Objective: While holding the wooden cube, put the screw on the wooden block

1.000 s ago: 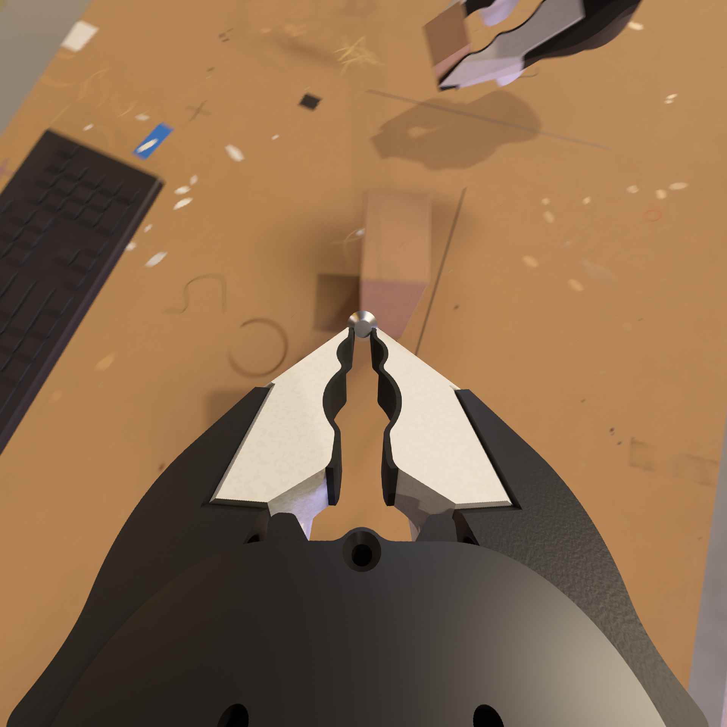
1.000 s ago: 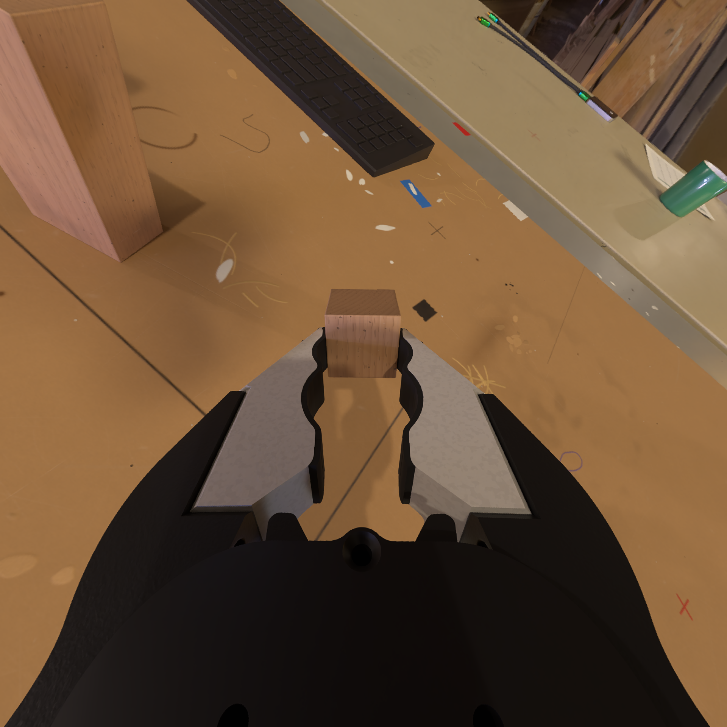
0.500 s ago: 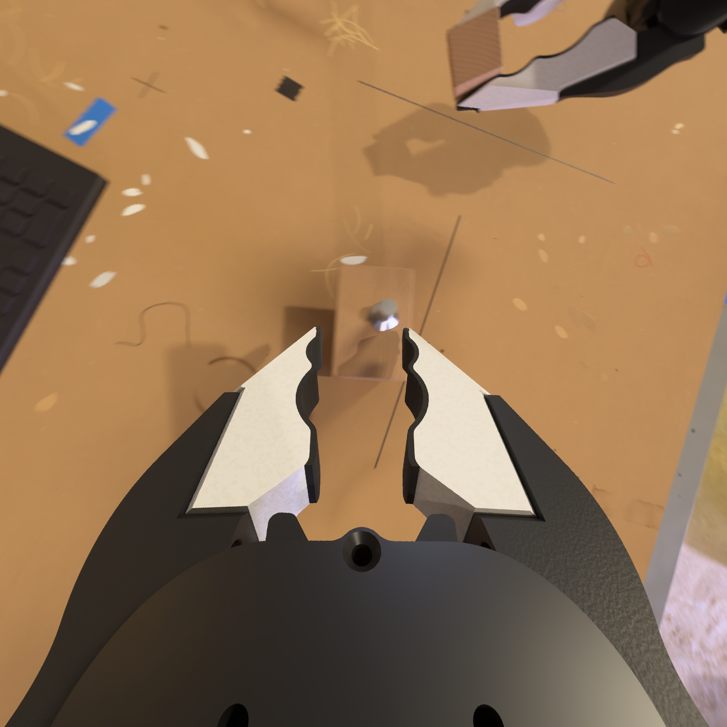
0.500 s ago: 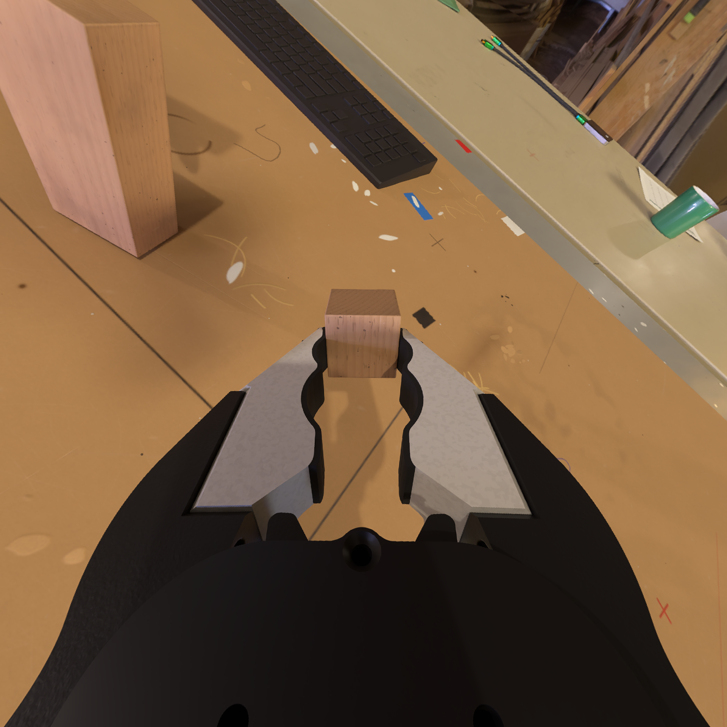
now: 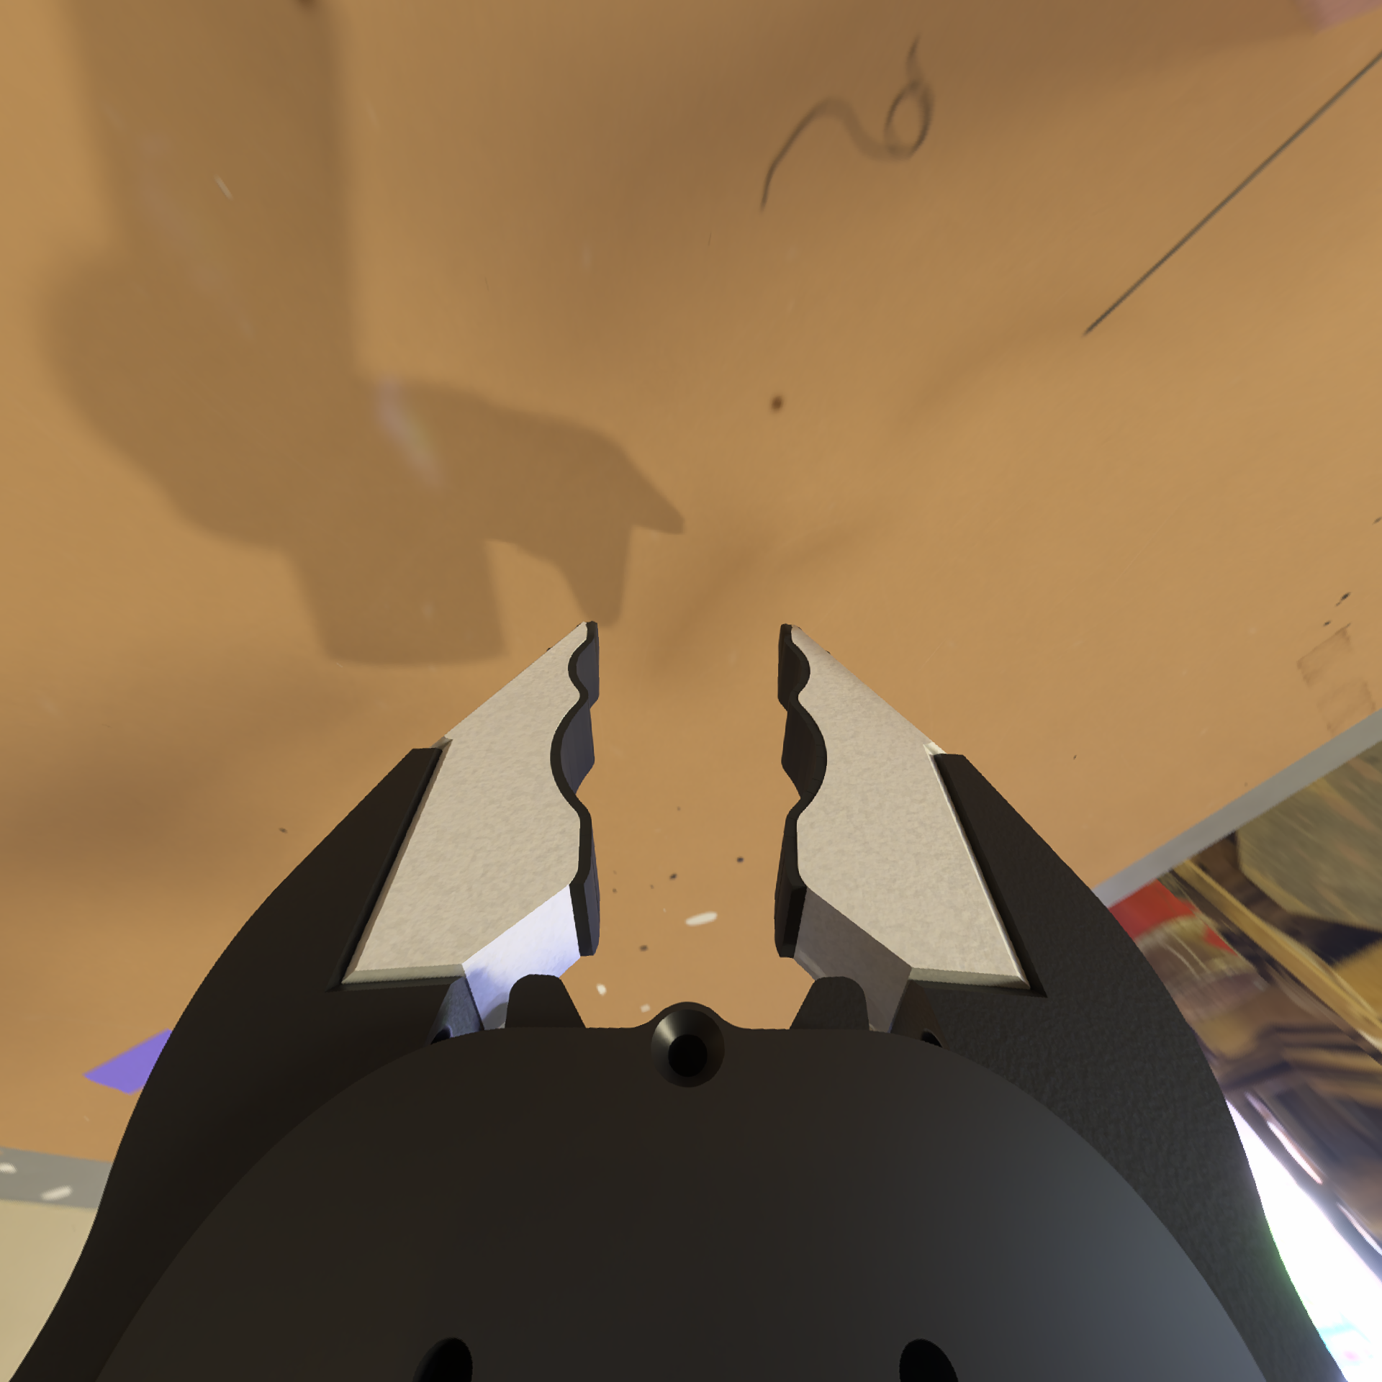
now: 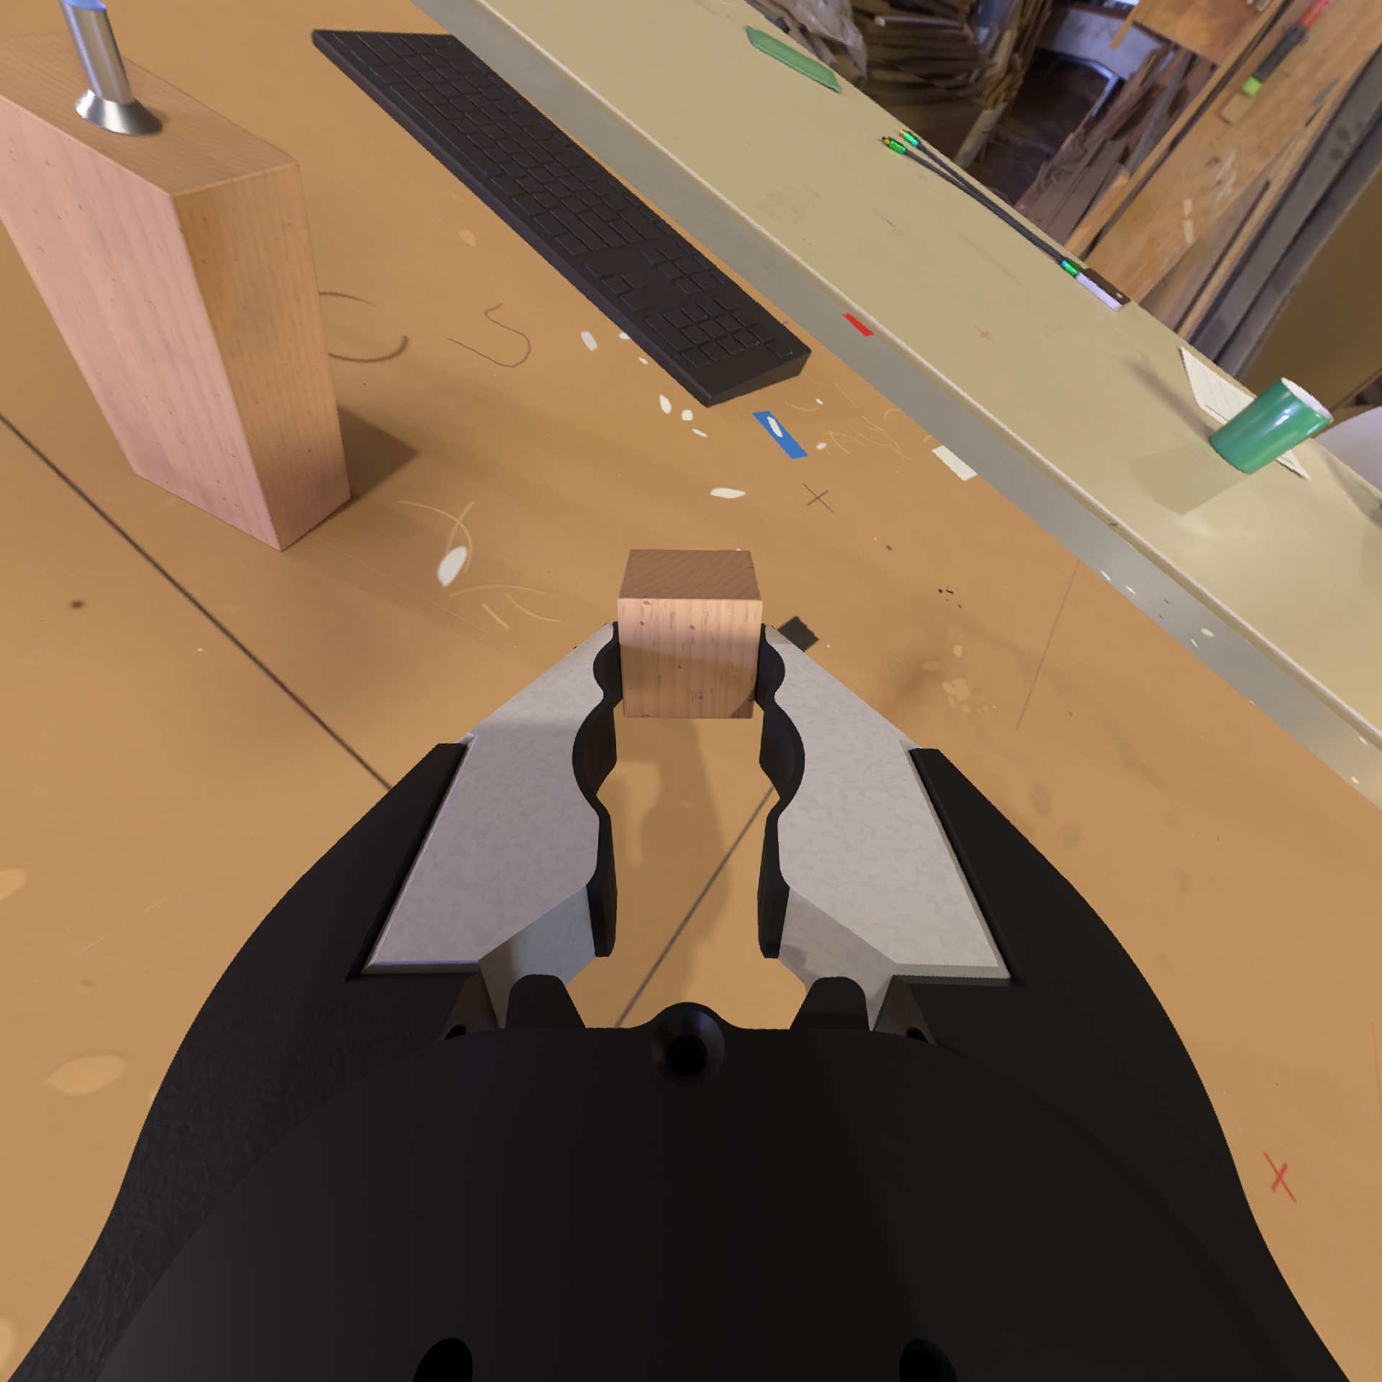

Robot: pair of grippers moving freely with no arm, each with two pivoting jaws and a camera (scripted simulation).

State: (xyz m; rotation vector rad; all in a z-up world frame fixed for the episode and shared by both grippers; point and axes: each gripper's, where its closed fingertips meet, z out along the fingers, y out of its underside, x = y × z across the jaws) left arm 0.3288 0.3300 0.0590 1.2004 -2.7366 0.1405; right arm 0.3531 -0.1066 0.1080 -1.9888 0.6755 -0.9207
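Observation:
In the right wrist view a tall wooden block (image 6: 172,314) stands upright on the brown table at the upper left. A silver screw (image 6: 105,82) stands head-down on its top face, its tip cut off by the frame edge. My right gripper (image 6: 688,650) is shut on a small wooden cube (image 6: 688,643), held above the table. In the left wrist view my left gripper (image 5: 688,636) is open and empty over bare brown table (image 5: 897,464). Neither block nor screw shows in that view.
A black keyboard (image 6: 568,202) lies beyond the block. A beige bench (image 6: 935,247) runs along the far right with a green cup (image 6: 1267,426) and cables (image 6: 987,202). The table edge (image 5: 1226,815) shows at the left wrist view's right side.
My left gripper opened and let go of the screw onto the block, then pulled away until the block left its view. My right gripper kept the cube and backed off slightly.

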